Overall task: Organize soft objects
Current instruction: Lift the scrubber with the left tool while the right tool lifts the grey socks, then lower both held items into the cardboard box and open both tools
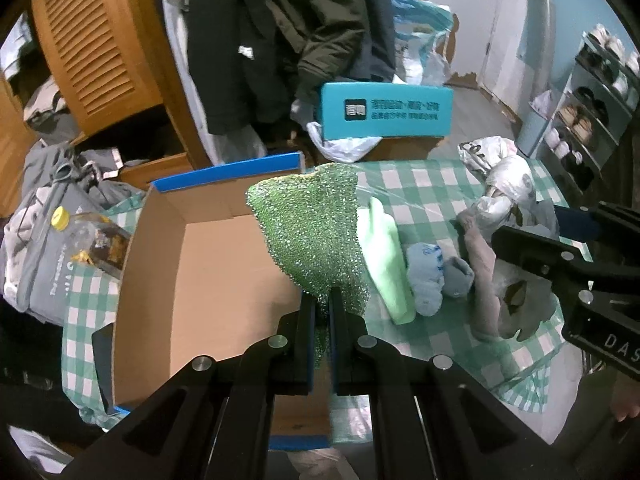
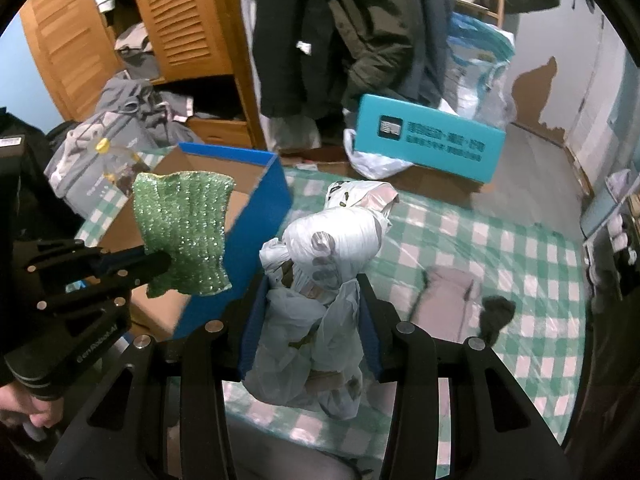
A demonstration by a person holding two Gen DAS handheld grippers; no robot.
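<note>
My left gripper (image 1: 322,304) is shut on a glittery green scouring cloth (image 1: 312,232) and holds it upright over the right edge of an open cardboard box with blue rims (image 1: 208,264). The cloth (image 2: 182,232) and left gripper (image 2: 160,262) also show in the right wrist view, beside the box (image 2: 264,216). My right gripper (image 2: 310,316) is shut on a knotted white plastic bag bundle (image 2: 320,280) held above the checked tablecloth (image 2: 500,248). The right gripper (image 1: 560,256) shows at the right of the left wrist view.
On the cloth-covered table (image 1: 424,188) lie a pale green cloth (image 1: 390,260), light blue socks (image 1: 436,276) and a pinkish cloth (image 1: 484,280). A dark sock (image 2: 494,314) and pink cloth (image 2: 448,292) lie to the right. A teal box (image 1: 384,110), bottle (image 1: 92,236) and clothes stand behind.
</note>
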